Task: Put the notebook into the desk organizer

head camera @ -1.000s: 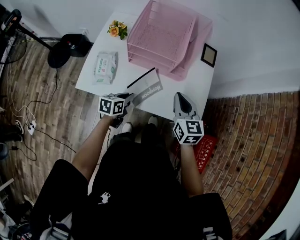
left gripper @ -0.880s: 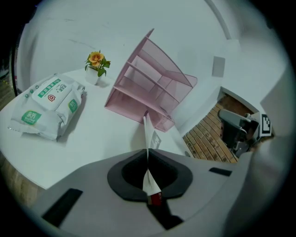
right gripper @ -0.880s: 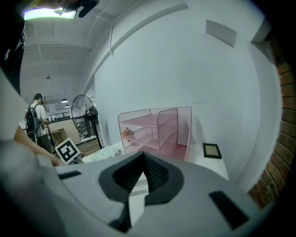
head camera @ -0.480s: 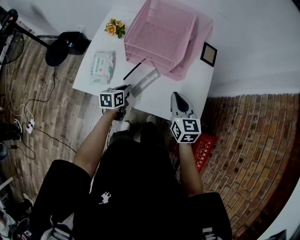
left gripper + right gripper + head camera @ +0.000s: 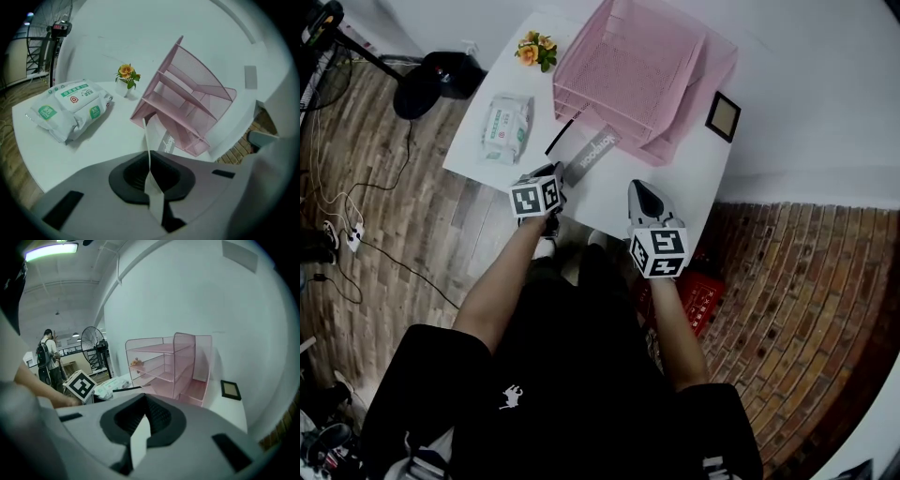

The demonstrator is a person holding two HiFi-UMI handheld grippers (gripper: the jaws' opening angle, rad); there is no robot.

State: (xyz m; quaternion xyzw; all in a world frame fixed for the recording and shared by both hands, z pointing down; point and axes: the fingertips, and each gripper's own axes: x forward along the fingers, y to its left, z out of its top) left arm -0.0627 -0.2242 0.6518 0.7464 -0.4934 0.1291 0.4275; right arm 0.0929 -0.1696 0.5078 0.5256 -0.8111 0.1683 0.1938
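Your left gripper (image 5: pixel 150 164) is clenched on the near end of the notebook (image 5: pixel 598 150), and you see the thin edge of it standing up between the two black pads. The notebook is tilted on its side above the white table (image 5: pixel 609 192), not lying flat. Its far end is at the front of the lowest shelf of the pink mesh desk organizer (image 5: pixel 628 66); I cannot tell if it is already inside. Your right gripper (image 5: pixel 142 420) hovers near the front edge of the table with its jaws together and nothing between them. A pack of wet wipes (image 5: pixel 507 127) lies left of the organizer, a small flower pot (image 5: pixel 536 49) stands behind the pack, and a small picture frame (image 5: pixel 723 115) lies right of the organizer.
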